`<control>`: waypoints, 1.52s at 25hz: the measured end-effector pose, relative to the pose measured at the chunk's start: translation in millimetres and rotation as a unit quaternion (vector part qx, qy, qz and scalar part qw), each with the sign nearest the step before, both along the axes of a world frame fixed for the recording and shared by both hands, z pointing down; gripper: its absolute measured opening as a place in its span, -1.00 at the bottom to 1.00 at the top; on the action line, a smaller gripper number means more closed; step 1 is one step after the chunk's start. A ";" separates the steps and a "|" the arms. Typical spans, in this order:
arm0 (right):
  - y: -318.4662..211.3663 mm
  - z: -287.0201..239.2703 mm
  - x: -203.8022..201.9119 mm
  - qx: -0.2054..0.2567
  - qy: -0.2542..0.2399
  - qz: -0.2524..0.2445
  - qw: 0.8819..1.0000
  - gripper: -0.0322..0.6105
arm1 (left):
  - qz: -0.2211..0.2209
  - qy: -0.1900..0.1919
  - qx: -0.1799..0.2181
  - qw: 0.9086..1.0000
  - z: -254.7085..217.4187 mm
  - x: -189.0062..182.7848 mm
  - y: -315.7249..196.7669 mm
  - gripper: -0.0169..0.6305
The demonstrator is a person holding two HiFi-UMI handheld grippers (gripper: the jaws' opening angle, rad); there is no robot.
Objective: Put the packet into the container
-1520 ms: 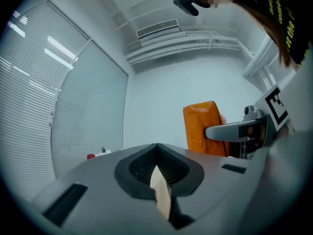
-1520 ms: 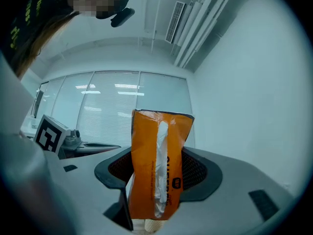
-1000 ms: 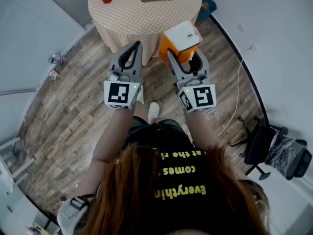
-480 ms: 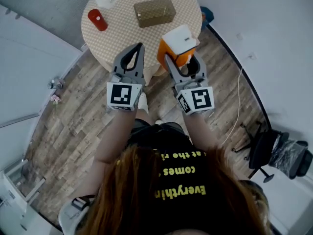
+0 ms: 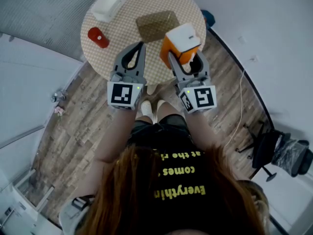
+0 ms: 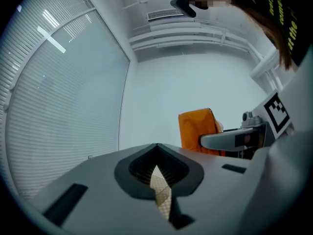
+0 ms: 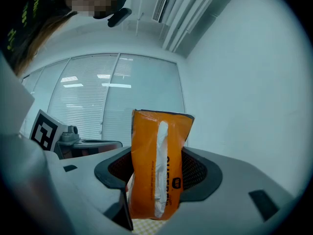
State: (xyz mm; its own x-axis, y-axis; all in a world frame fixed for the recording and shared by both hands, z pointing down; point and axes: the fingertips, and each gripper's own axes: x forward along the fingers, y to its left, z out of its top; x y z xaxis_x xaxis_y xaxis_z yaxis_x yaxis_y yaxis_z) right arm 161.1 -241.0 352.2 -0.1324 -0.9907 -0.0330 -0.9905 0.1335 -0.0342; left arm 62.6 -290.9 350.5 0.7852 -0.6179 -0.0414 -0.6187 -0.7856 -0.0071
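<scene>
Right gripper view: right gripper (image 7: 157, 166) jaws clamped on upright orange packet (image 7: 157, 146). Left gripper (image 6: 157, 150) jaws closed tip to tip, empty. Both at round table (image 5: 122, 35) edge.

Open along near edge of counter (image 5: 122, 39) and on bare cloth mid-left. In the way: red can (image 5: 98, 37) left, white box (image 5: 110, 5) far-left, brown container (image 5: 157, 25) centre.
</scene>
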 end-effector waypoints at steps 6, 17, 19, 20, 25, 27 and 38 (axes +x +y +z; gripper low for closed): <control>-42.7 2.3 15.7 -0.001 -0.001 -0.010 1.000 -0.05 | -0.016 -0.002 -0.003 1.000 3.5 8.8 -38.0 -0.95; -116.5 3.8 57.6 -0.007 0.001 -0.062 0.998 -0.05 | -0.071 0.007 -0.014 0.997 5.7 35.2 -107.8 -0.95; -126.8 6.3 62.9 -0.011 0.002 -0.066 0.998 -0.05 | -0.077 0.006 -0.013 0.997 7.6 38.4 -118.2 -0.95; -130.9 7.9 64.8 -0.014 0.002 -0.067 0.998 -0.05 | -0.079 0.005 -0.012 0.997 8.4 40.2 -122.6 -0.95; -148.0 14.1 66.5 -0.028 0.007 -0.071 0.997 -0.05 | -0.077 -0.001 -0.015 0.997 11.3 42.9 -141.0 -0.95; -157.1 16.5 67.3 -0.031 0.011 -0.068 0.997 -0.05 | -0.073 -0.004 -0.015 0.997 11.9 41.6 -149.3 -0.95; -215.5 103.0 49.4 -0.199 0.100 -0.175 0.959 -0.05 | -0.076 -0.009 -0.024 0.997 19.3 22.3 -182.4 -0.95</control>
State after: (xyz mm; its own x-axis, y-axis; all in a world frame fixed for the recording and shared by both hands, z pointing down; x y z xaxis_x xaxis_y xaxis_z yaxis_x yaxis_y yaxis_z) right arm 210.5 -456.6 455.2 -0.4236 -0.8132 0.3991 -0.8794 0.4748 0.0340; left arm 84.8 -473.3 369.8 0.6833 -0.7301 0.0048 -0.7301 -0.6831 0.0171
